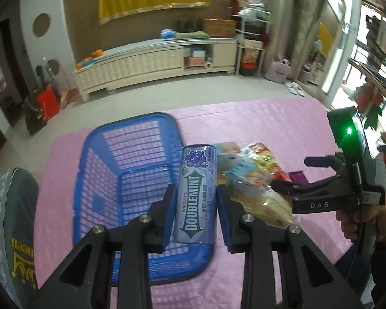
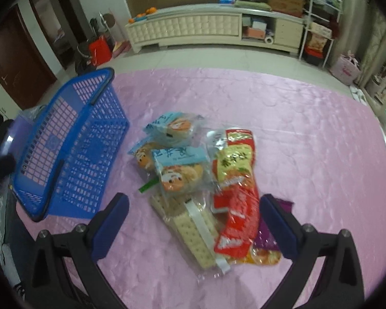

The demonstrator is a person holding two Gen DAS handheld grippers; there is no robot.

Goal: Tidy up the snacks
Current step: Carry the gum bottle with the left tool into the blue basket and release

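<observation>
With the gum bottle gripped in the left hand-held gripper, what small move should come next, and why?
Probably lower the gum bottle into the blue basket and release. The left hand-held gripper holds it above the basket, which looks empty.

The gum bottle (image 1: 196, 195), purple with a grape picture and a green "DOUBLEMINT" arrow label, stands upright between the pads of the left gripper (image 1: 196, 213), raised over the right side of the basket (image 1: 131, 134). The basket is blue plastic lattice with dark handles, open side up on the pink tablecloth (image 2: 296, 134), nothing inside it. At 3 o'clock from the basket lies a loose pile of snacks: blue-labelled pastry packets (image 2: 177, 154), a clear sleeve of crackers (image 2: 193, 234), a red packet (image 2: 235, 219) with a yellow-green one (image 2: 234, 164) on top, and a purple wrapper (image 2: 266, 239) at the pile's 5 o'clock edge.
</observation>
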